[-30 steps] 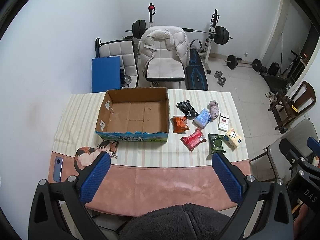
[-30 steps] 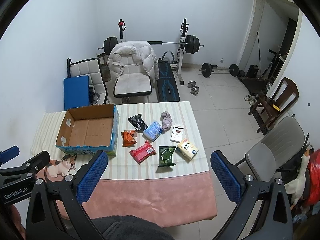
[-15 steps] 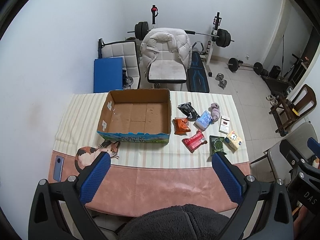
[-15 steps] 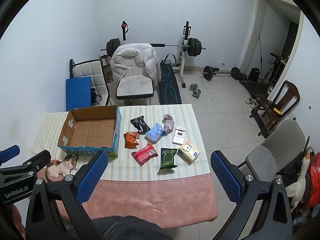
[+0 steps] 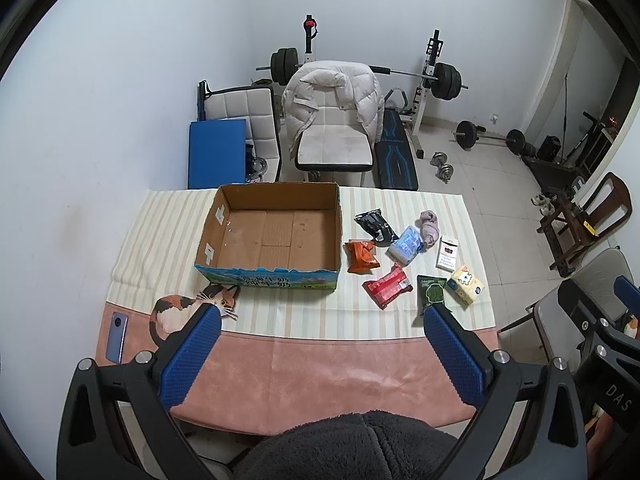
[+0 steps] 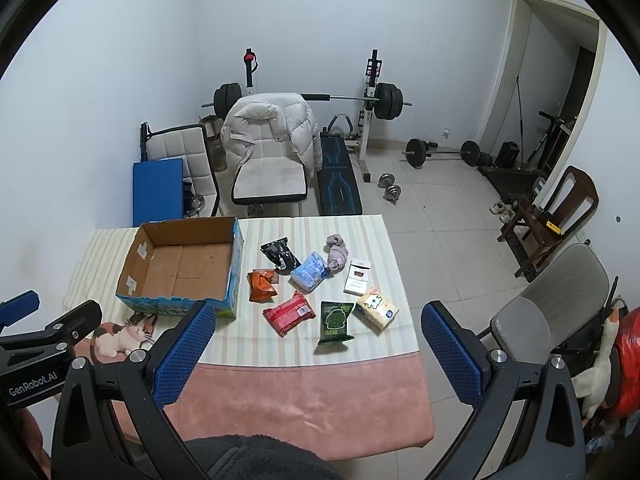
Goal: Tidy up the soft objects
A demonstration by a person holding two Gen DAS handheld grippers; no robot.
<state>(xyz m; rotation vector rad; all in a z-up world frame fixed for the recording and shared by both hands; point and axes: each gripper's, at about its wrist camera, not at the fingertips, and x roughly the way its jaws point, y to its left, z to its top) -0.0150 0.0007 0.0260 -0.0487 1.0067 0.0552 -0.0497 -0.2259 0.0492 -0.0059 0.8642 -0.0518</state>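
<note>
Beside the cardboard box (image 5: 276, 236), a crumpled mauve sock (image 5: 429, 228) lies.

White walls (image 5: 120, 80) are enclosing a room with a pale tiled floor (image 5: 480, 184). A barbell rack (image 6: 370, 96) is standing against the far wall behind a white chair (image 6: 272, 176) wearing a puffer jacket (image 6: 272, 120). 2 dumbbells (image 6: 390, 186) are lying on the tiles, and a wooden chair (image 6: 560, 216) is sitting by the doorway (image 6: 552, 80).

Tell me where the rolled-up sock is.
In the right wrist view the sock lies at the far right of the item cluster, touching the blue packet, behind the white carton.
</note>
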